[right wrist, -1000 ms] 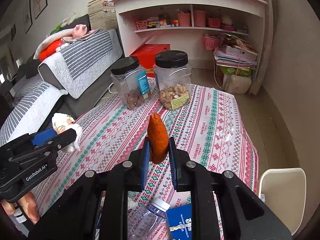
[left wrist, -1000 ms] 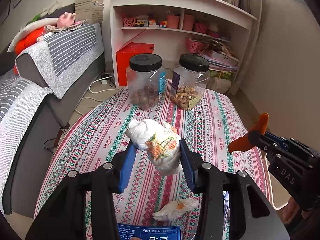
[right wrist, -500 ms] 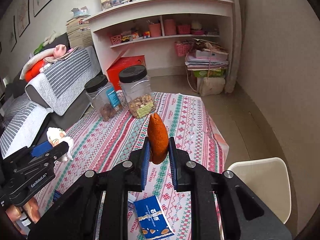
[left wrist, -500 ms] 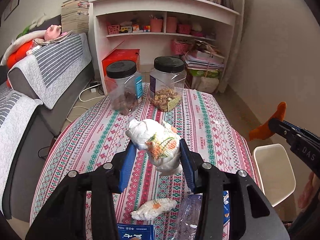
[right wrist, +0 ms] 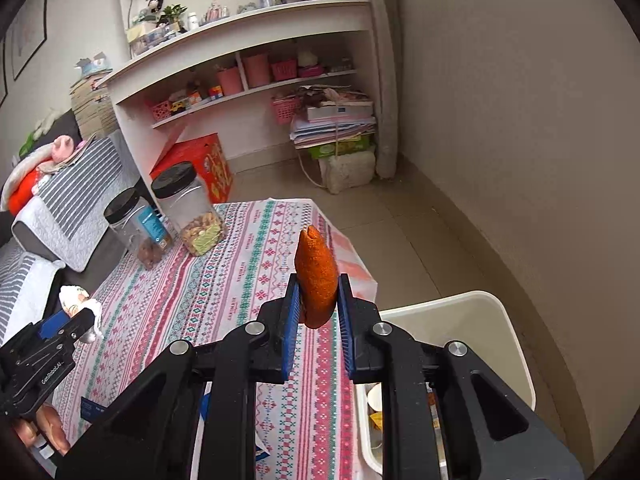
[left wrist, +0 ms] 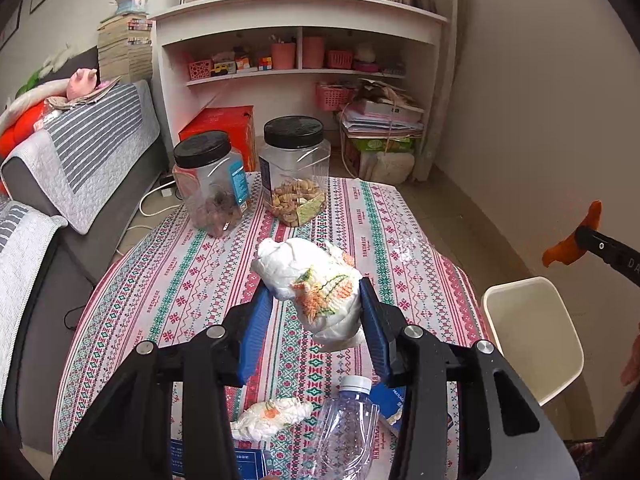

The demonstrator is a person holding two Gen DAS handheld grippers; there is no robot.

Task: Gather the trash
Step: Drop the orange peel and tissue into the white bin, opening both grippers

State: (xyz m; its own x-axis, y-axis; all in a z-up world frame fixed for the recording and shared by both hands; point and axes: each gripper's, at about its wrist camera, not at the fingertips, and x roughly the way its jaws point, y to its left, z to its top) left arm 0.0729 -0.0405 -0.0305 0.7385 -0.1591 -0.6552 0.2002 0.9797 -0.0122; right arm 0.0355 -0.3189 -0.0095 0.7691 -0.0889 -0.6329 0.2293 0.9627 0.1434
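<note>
1. Between the blue pads of the left hand-held gripper (left wrist: pixel 314 312) sits a crumpled wad (left wrist: pixel 310 284) of white tissue with an orange and green print; the jaws stand about half open and press its sides, holding it clear above the bench (left wrist: pixel 192 280). It looks very light and soft, so it will squash rather than slip; the bulky middle is the place to hold it, as now.
2. The right hand-held gripper (right wrist: pixel 318 300) is nearly closed on an orange peel (right wrist: pixel 316 276), pinched across its lower half with the tip standing up toward 12 o'clock. It looks light and slightly stiff, with a rough skin that should not slide.
3. At 4 o'clock in the right wrist view stands the cream bin (right wrist: pixel 516 344), beside the bench edge, with scraps already inside. Judging by the task, both held pieces belong there.
4. Count on the bench, in the left wrist view: one more tissue wad (left wrist: pixel 272 420) at 6 o'clock, one clear bottle (left wrist: pixel 348 428) lying beside it, two blue packets (left wrist: pixel 240 462) partly hidden by the gripper, and two black-lidded jars (left wrist: pixel 296 168) at 12 o'clock.
5. The bottle will probably be light and slick, and will dent; its neck would give the surest hold.
6. One bin, two grippers, each loaded.
</note>
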